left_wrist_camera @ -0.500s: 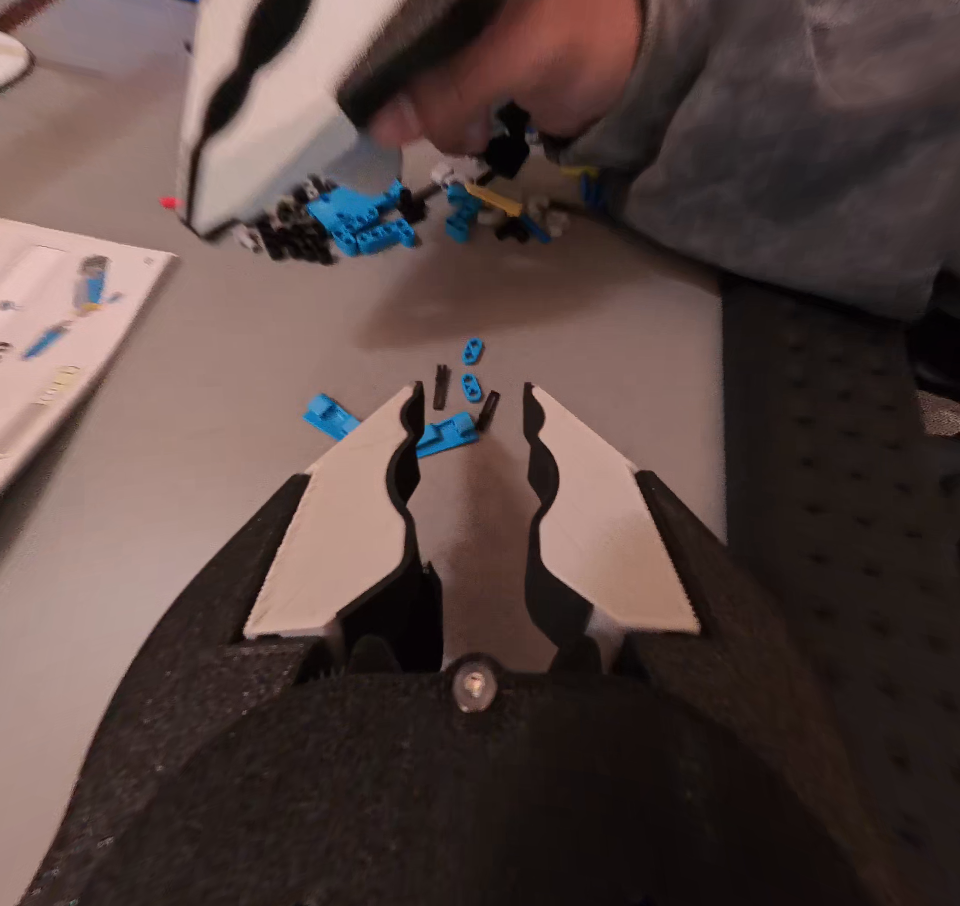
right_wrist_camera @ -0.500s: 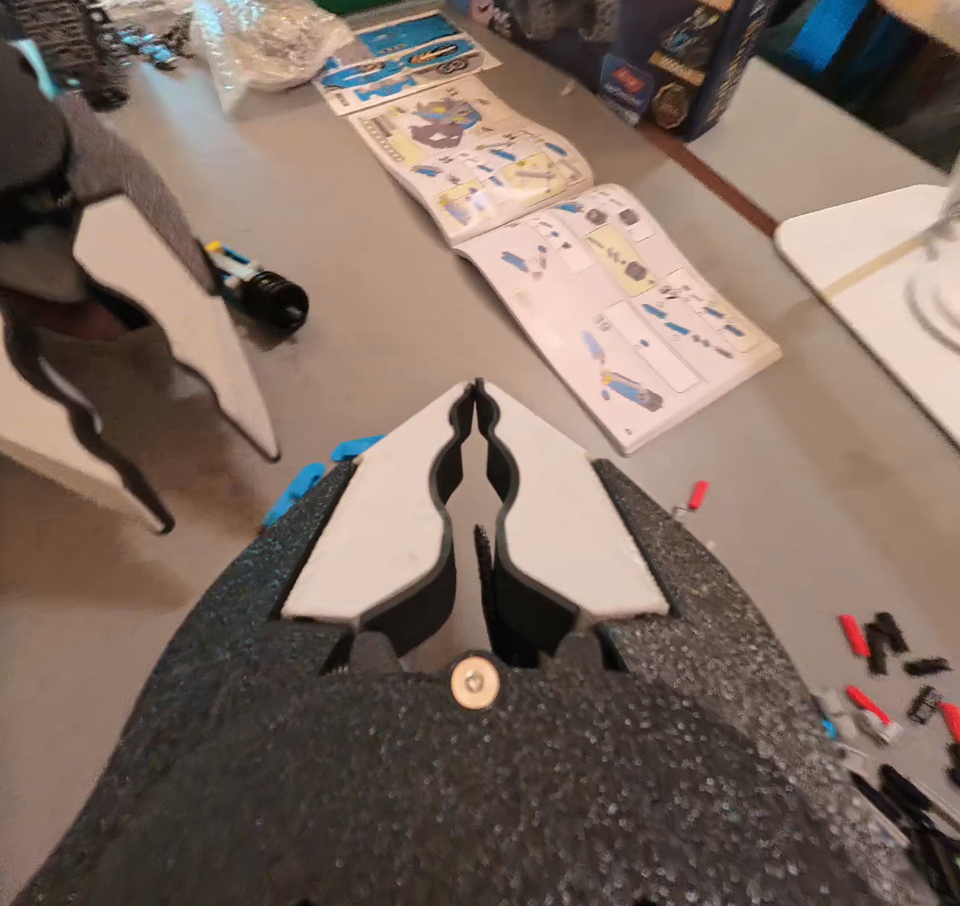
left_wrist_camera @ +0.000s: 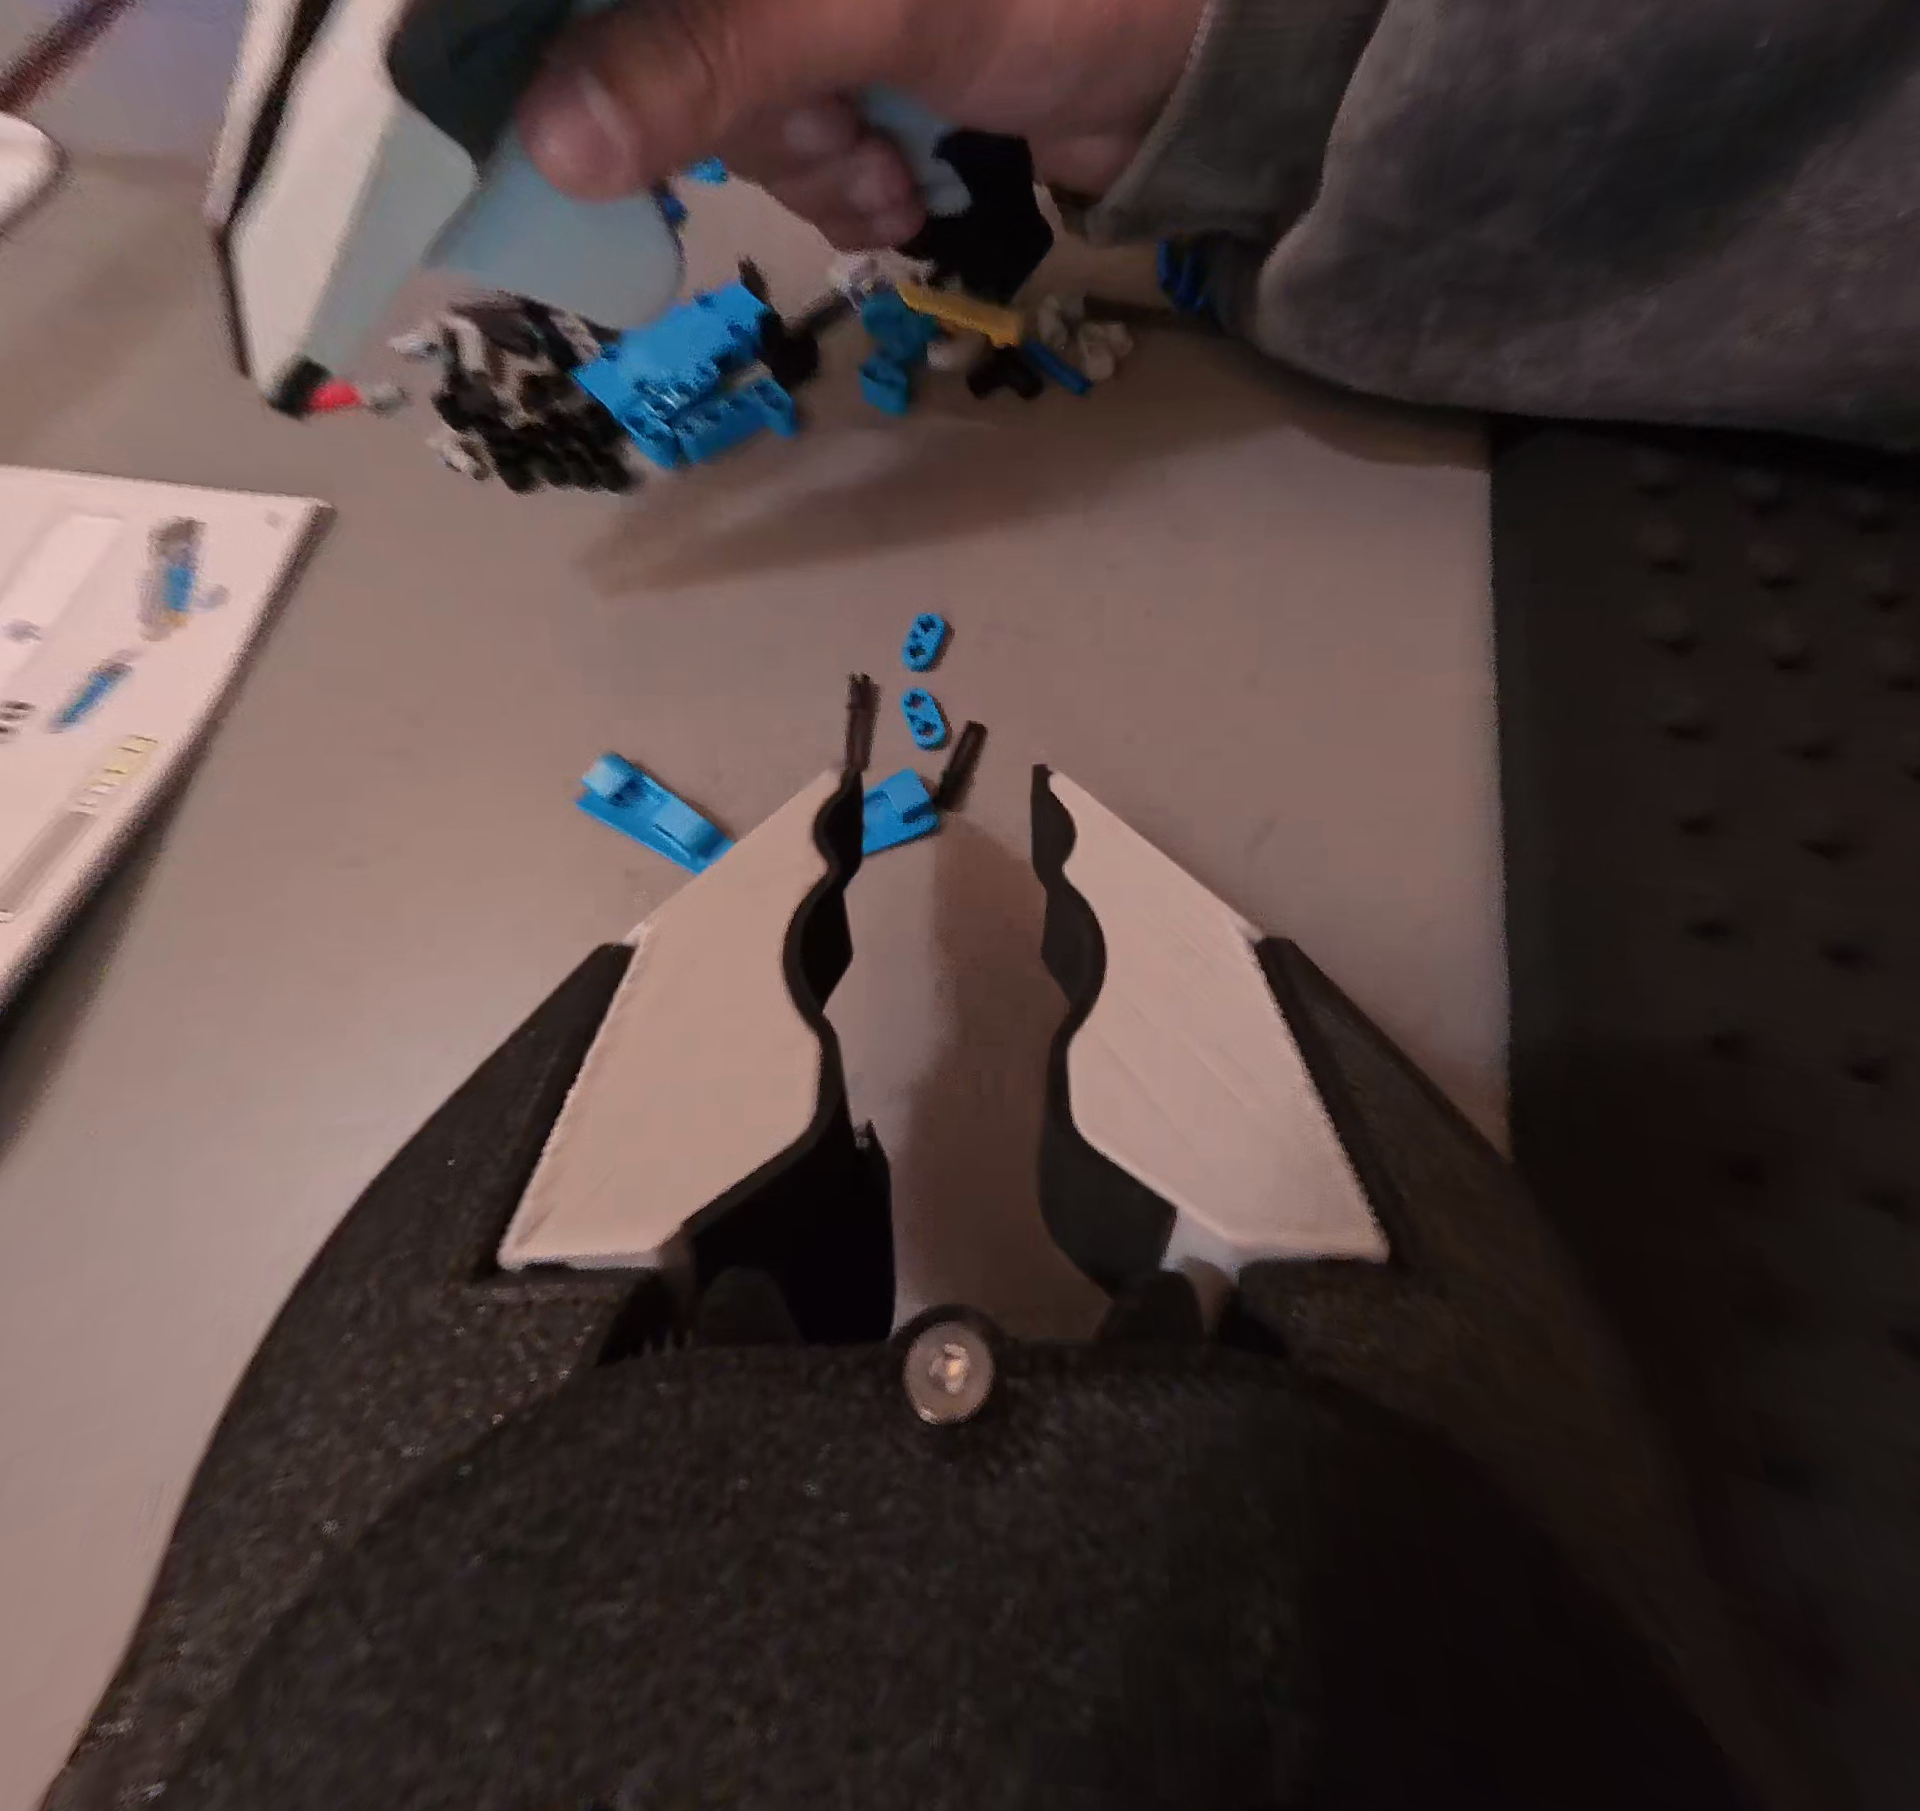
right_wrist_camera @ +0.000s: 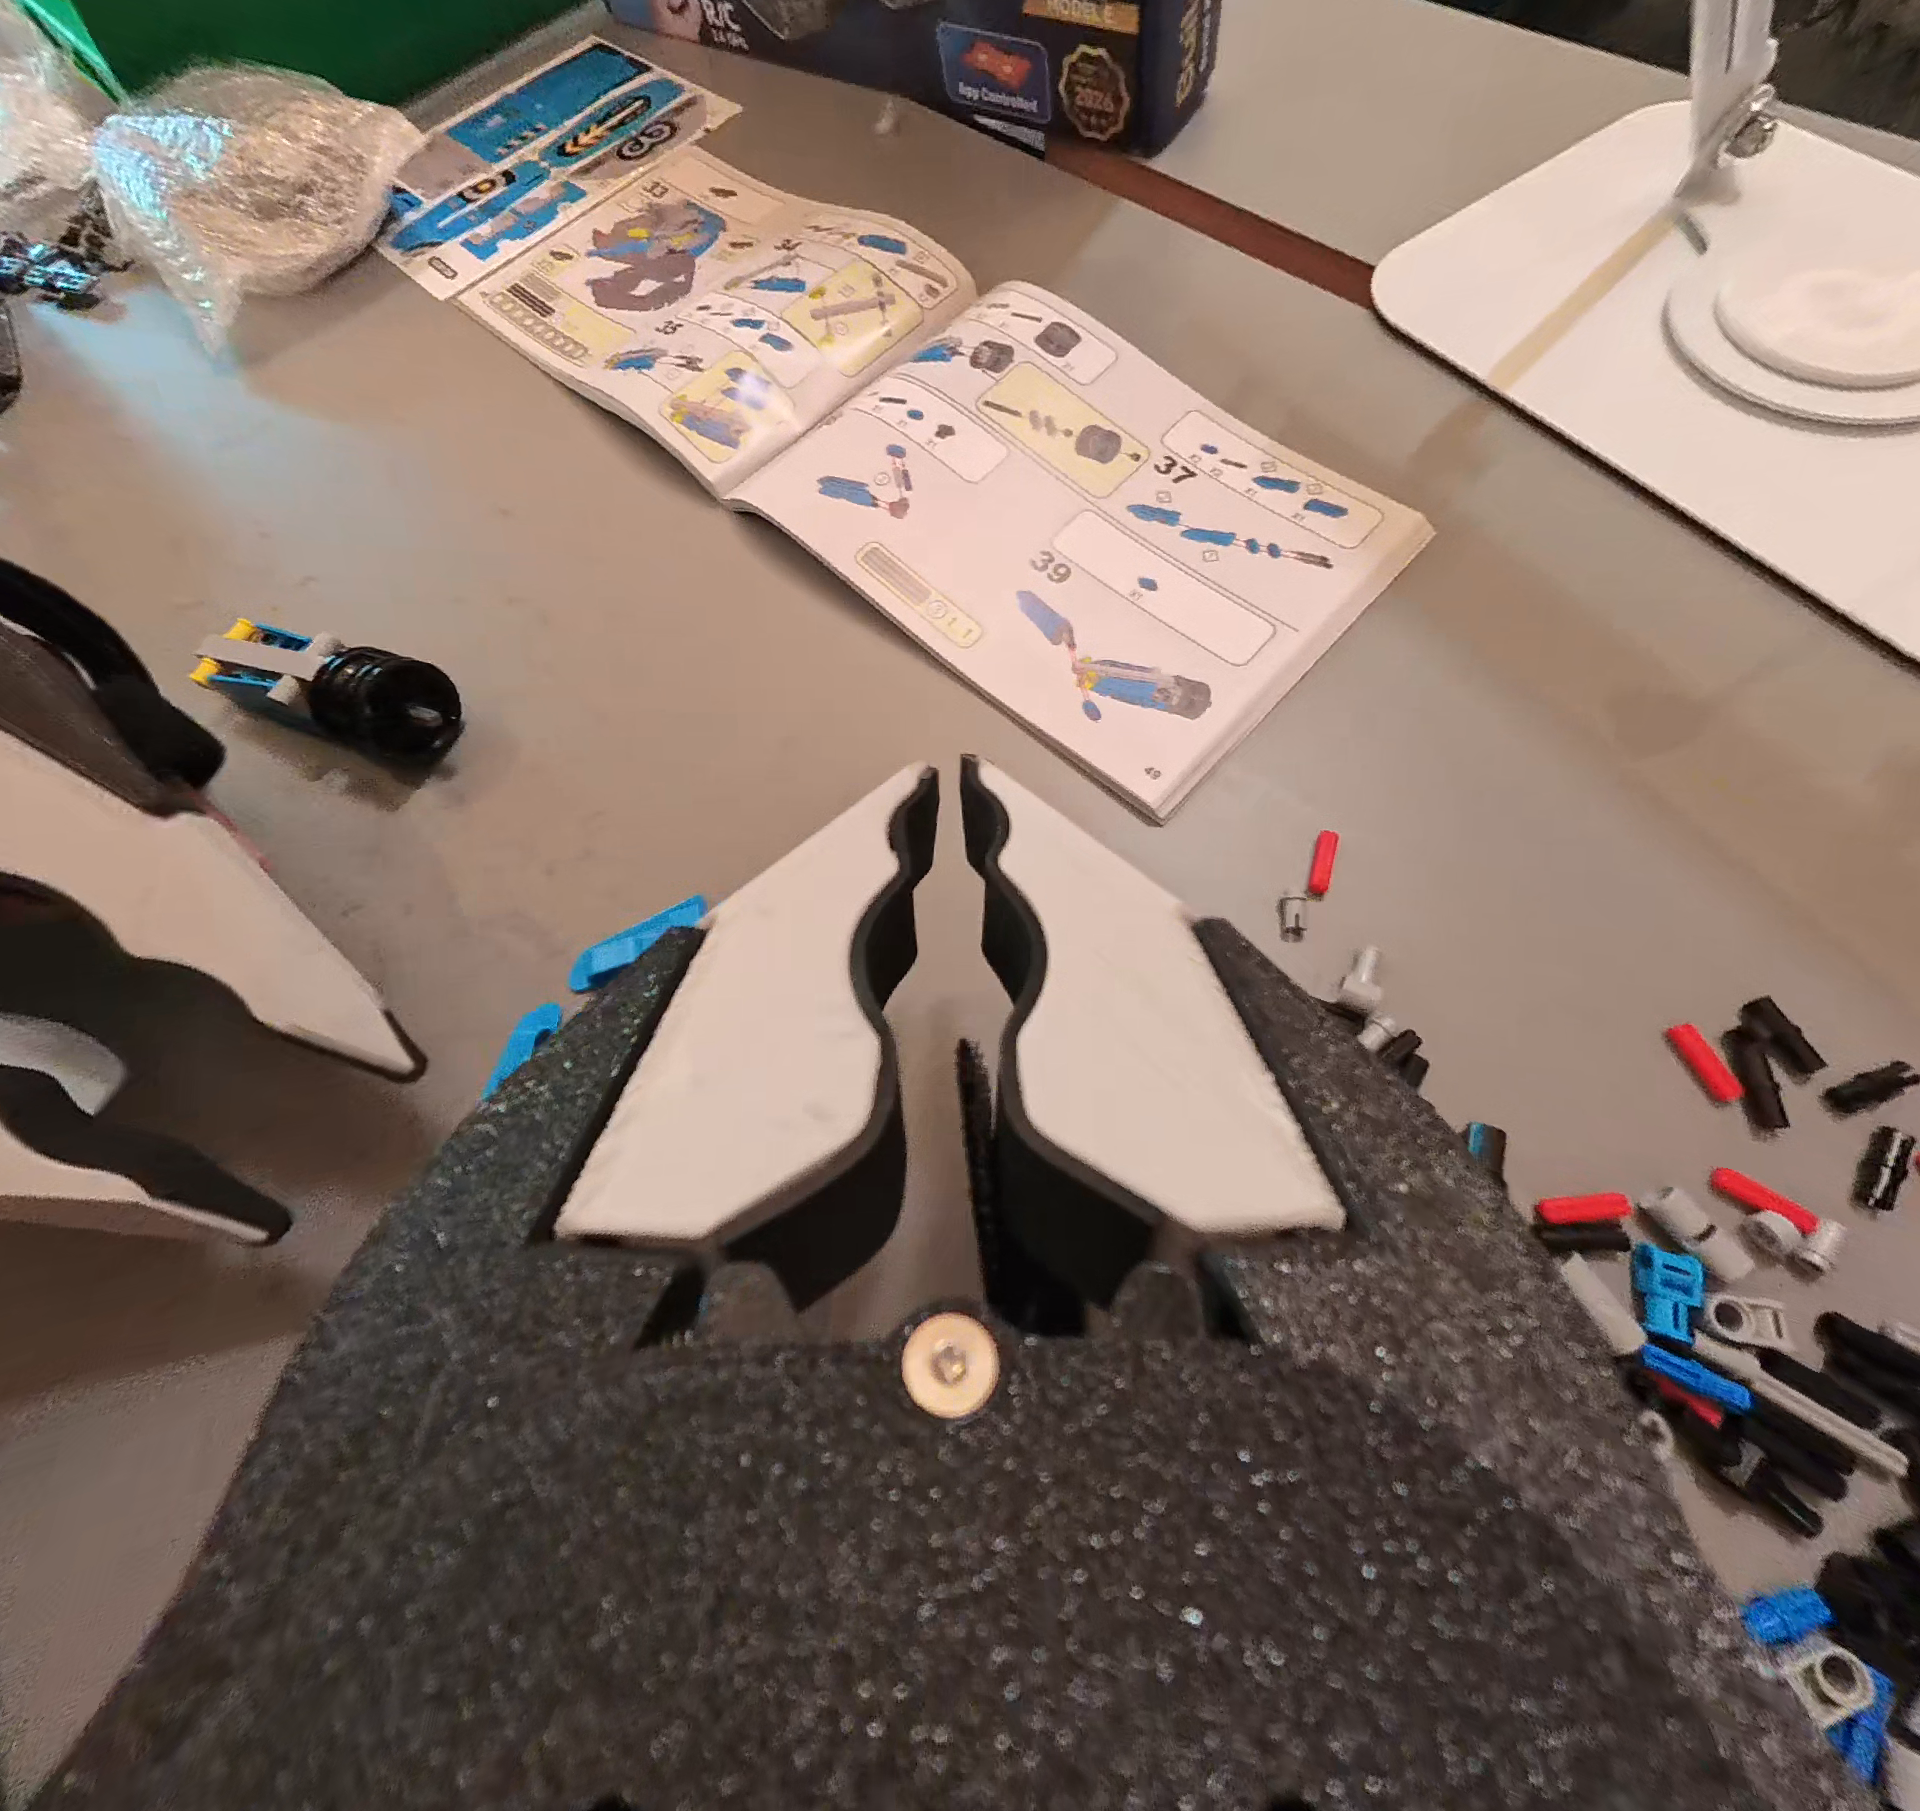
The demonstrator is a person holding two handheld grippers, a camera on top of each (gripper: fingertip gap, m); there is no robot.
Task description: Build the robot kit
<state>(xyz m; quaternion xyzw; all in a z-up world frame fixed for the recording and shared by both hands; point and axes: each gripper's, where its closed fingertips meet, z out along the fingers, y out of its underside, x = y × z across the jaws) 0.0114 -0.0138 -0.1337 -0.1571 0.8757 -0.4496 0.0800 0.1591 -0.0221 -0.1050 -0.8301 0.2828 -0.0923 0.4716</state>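
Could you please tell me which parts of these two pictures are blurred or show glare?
Left wrist view: the hand and the far brick pile are smeared by motion, while the left gripper, open, is fairly sharp. Right wrist view: the instruction booklet is crisp, the grey table carries a soft sheen near the white stand base, and the loose pieces blur toward the edge.

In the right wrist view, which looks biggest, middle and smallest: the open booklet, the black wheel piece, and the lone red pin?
1. Booklet, by far the largest.
2. Wheel piece, much smaller.
3. Red pin, the smallest.
The pin lies nearer the camera than the other two and looks tiniest anyway, so the order seems safe.
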